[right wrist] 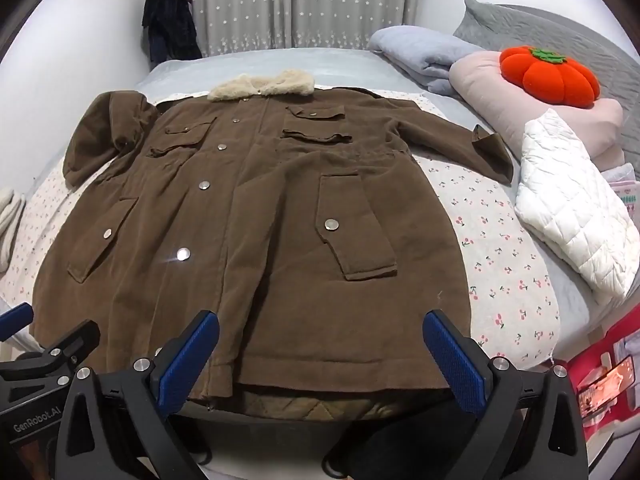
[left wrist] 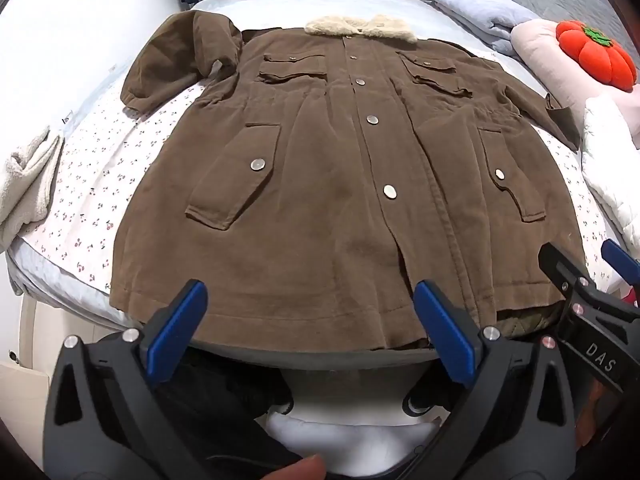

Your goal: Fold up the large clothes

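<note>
One brown coat [left wrist: 320,168] lies front-up and buttoned on the bed [left wrist: 280,4], its hem at the near edge and its fleece collar [left wrist: 360,28] toward the far edge by the curtains. It looks thick and padded — a quilted lining peeks out under the hem — so I'd expect it to be heavy for cloth, soft but bulky, slow to crease and inclined to spring back open when folded. The cloth looks napped, not slippery.

Both sleeves [right wrist: 104,136] are the obvious places to take hold: the one at the left edge of the bed is bent back on itself, the other runs out toward the right edge. The cuffs or the hem corners would give a firm pinch; a single thickness at the hem is easier to bite than the padded body.

The left claw [left wrist: 308,328] and the right claw [right wrist: 320,356] both hover over the hem with jaws wide apart, holding nothing.

Count: one coat, two sleeves, four flap pockets, five snaps down the front that I can see — plus one orange pumpkin cushion [right wrist: 548,76] and one white quilted jacket [right wrist: 572,208] along the right edge.
</note>
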Motion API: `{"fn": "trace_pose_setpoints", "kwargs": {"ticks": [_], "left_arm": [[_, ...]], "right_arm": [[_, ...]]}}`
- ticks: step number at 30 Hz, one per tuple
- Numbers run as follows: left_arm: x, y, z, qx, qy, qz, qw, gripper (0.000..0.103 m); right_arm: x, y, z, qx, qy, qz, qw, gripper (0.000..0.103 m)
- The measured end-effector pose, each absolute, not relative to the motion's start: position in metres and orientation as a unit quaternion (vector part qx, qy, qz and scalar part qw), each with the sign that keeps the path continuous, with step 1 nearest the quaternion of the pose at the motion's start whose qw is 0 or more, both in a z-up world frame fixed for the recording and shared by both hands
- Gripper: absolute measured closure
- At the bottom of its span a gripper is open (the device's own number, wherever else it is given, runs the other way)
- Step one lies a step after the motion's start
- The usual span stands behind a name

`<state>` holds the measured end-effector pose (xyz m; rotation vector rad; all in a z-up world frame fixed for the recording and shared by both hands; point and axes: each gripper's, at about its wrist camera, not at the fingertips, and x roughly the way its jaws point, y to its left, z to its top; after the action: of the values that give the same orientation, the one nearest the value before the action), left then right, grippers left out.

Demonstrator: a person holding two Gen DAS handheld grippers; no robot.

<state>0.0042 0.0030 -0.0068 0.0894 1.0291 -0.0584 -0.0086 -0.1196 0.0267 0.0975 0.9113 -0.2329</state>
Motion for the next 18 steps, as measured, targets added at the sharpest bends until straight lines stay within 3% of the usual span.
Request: {"fn": "trace_pose_setpoints", "kwargs": {"ticks": [18], "left_arm": [[0.0057, 0.0023, -0.0107, 0.042, 0.496, -0.029, 0.867, 0.0]], "right_arm": [[-0.0081, -0.119, 0.0275, 0.046, 0.44, -0.11, 0.89, 0.0]]}}
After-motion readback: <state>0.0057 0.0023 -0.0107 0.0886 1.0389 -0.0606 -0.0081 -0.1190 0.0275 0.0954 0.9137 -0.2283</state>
